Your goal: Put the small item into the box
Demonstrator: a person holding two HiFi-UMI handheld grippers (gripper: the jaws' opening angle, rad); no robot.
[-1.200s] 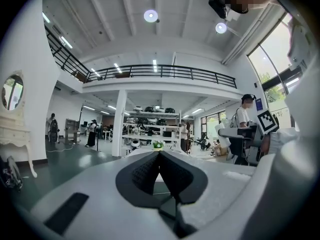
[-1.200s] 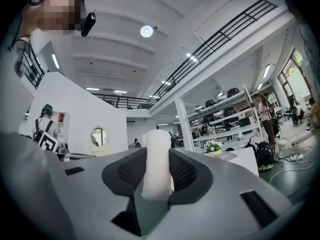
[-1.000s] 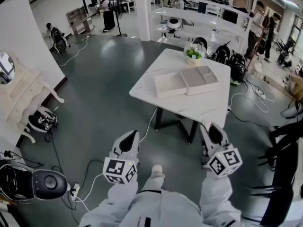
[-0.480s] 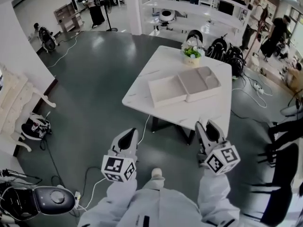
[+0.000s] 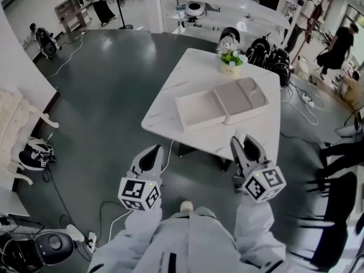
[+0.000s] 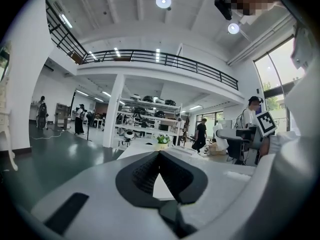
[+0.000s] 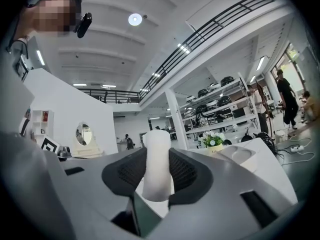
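Head view shows a white counter (image 5: 182, 84) with an open box (image 5: 222, 102) on it and a small plant (image 5: 231, 61) at its far side. Both grippers are by the counter's near side, away from the box. The right gripper (image 5: 245, 145) has its jaws clamped on the item (image 7: 157, 164), a white tube standing up. The left gripper (image 5: 151, 157) has its jaws together, holding nothing.

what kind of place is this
Probably an open-plan robotics lab or workshop: white shelving stacked with equipment, cables trailing across the grey floor, and a railed mezzanine overlooking the hall.
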